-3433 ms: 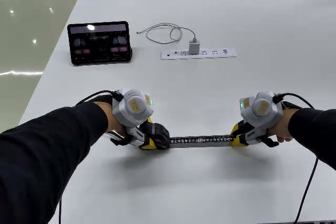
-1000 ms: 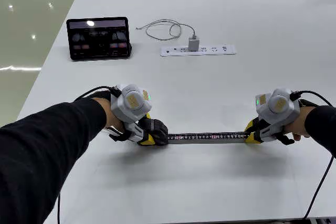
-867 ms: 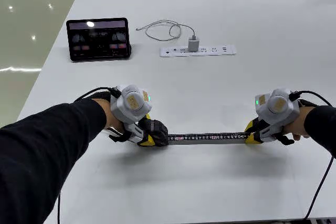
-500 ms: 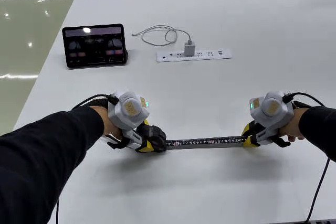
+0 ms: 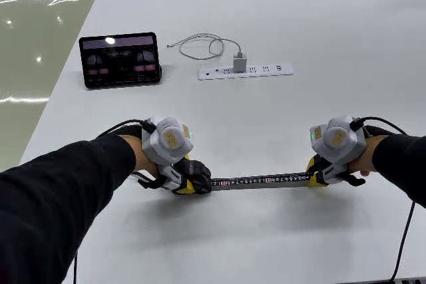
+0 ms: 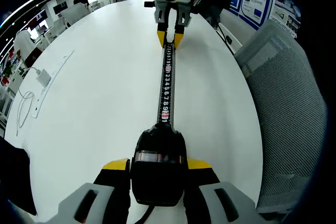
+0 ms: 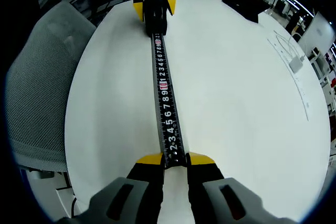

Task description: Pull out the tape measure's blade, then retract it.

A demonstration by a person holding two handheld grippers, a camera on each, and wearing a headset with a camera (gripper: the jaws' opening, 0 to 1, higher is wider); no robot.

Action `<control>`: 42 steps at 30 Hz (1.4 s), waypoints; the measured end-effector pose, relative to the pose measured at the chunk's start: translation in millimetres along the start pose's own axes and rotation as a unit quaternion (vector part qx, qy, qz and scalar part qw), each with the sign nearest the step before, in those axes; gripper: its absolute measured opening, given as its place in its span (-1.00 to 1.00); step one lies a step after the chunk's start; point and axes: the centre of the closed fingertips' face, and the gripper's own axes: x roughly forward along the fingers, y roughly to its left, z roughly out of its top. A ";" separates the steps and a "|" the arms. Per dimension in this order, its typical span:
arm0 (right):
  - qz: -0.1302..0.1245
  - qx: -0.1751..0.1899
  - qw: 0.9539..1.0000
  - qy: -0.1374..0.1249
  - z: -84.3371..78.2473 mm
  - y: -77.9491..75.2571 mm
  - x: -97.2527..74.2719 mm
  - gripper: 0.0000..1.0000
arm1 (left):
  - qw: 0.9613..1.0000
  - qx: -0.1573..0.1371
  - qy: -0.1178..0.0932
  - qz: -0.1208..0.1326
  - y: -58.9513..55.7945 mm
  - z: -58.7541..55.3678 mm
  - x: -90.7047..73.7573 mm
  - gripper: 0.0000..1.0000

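Yellow-tipped jaws of my left gripper (image 6: pixel 157 165) are clamped on both sides of the black tape measure case (image 5: pixel 198 176), which sits low on the white table (image 5: pixel 279 118) near its front edge. My right gripper (image 7: pixel 175 160) is pinched tight on the free end of the blade (image 7: pixel 164 103). The blade runs straight between the two grippers, left to right across the table, with the case mouth facing the right gripper. I read digits 2 to 9 just past the right jaws, then a red-boxed mark. Farther back sit a dark tablet (image 5: pixel 120 59) and a white power strip (image 5: pixel 246 70) with a charger (image 5: pixel 239 62) and looped cable (image 5: pixel 200 44). A grey mesh chair (image 6: pixel 283 103) stands by the table edge, and the floor (image 5: pixel 33 44) is glossy.
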 end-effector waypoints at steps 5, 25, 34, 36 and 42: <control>-0.001 0.004 1.000 0.008 -0.2 -5.0 2.3 -0.74 | 1.000 0.000 0.005 -0.001 1.6 -0.9 -0.2 -0.26; 0.013 0.080 0.997 -0.013 6.1 7.8 0.7 0.50 | 0.999 -0.039 0.007 0.008 9.8 -8.6 -12.6 0.01; 0.011 0.087 0.996 -0.008 5.4 10.4 -4.9 0.73 | 0.999 -0.048 -0.007 0.024 16.3 -4.7 -18.0 0.34; 0.011 0.088 0.996 -0.009 6.2 11.2 -6.5 0.74 | 0.998 -0.059 -0.011 0.024 17.1 -3.6 -19.7 0.47; 0.006 0.096 0.995 -0.011 4.1 7.8 -8.5 0.76 | 0.995 -0.097 -0.018 0.027 17.6 -4.6 -22.9 0.94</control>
